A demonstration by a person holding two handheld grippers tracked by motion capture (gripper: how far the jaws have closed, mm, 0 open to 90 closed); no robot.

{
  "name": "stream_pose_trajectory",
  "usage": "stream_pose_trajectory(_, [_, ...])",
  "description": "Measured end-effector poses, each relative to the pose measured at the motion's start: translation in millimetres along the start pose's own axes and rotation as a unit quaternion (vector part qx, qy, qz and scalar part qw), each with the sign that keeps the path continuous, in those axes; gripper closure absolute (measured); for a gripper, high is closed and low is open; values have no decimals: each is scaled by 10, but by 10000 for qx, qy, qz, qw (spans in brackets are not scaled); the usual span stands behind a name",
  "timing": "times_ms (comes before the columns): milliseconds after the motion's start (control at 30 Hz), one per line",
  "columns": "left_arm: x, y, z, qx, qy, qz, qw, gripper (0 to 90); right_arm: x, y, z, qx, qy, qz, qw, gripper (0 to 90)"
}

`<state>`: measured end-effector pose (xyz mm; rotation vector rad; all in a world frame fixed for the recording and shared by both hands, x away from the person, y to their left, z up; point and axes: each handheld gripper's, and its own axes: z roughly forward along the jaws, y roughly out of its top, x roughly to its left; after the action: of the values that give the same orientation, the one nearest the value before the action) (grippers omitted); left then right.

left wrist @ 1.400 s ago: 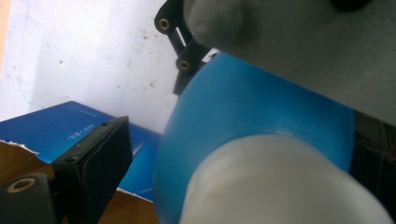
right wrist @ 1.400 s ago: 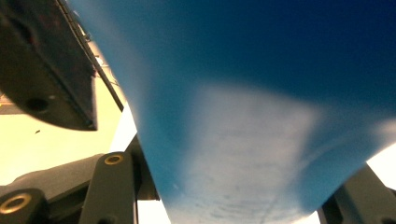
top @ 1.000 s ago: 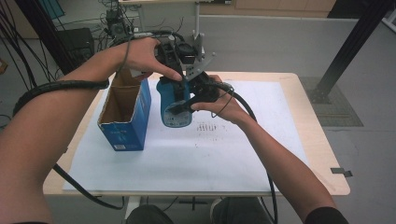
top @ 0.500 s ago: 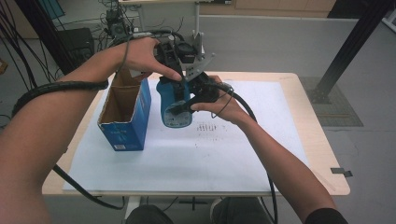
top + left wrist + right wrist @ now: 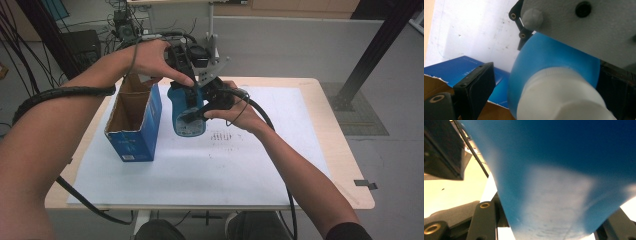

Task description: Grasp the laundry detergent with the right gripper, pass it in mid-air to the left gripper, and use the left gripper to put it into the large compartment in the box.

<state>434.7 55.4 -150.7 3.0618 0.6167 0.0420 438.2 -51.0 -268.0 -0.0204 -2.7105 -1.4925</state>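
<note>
Nothing has shifted since a second ago: your right tongs (image 5: pixel 192 116) stay clamped on the blue bottle (image 5: pixel 186 112) mid-frame; your left tongs (image 5: pixel 187 75) straddle its white cap (image 5: pixel 564 97), grip unclear.

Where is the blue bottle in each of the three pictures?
High view: the bottle stands at the middle, right of the open box, between both grippers.
Left gripper view: it takes up the centre and lower right, white cap nearest the camera.
Right gripper view: its blue side runs from the top to the bottom edge, very close.
Shared landmark: the white sheet on the table, also seen at the upper left of the left gripper view.
</note>
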Motion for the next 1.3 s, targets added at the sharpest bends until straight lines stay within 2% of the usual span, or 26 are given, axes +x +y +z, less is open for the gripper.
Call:
stream_pose_trajectory(100, [-5, 6, 4, 17, 9, 1, 10000, 86, -4, -4, -2, 6, -13, -2, 10000, 438])
stream_pose_trajectory(167, [-5, 14, -1, 58, 0, 18, 10000, 85, -18, -1, 1, -58, -30, -93, 9999, 438])
stream_pose_trajectory(533, [-14, 31, -9, 26, 27, 50, 10000, 86, -12, -9, -24, -20, -64, -39, 10000, 438])
stream_pose_trajectory(567, [-14, 30, -8, 25, 23, 48, 10000, 86, -18, -8, -22, -49, -70, -88, 9999, 437])
stream_pose_trajectory(600, [-14, 29, -7, 30, 26, 52, 10000, 86, -8, -8, -28, -8, -66, -22, 10000, 437])
stream_pose_trajectory(667, [-13, 24, -7, -5, 22, 15, 10000, 88, -19, -7, -23, -46, -66, -86, 9999, 438])
stream_pose_trajectory(733, [-13, 18, -8, -24, 13, 9, 10000, 89, 1, -9, -32, 33, -43, 56, 10000, 438])
stream_pose_trajectory(933, [-9, 11, -24, -2, 27, 36, 10000, 92, -22, -9, -19, -9, -103, -47, 9999, 437])
stream_pose_trajectory(1300, [-5, 11, -7, -6, 12, 5, 10000, 90, -35, -13, -22, -27, -109, -42, 9999, 437])
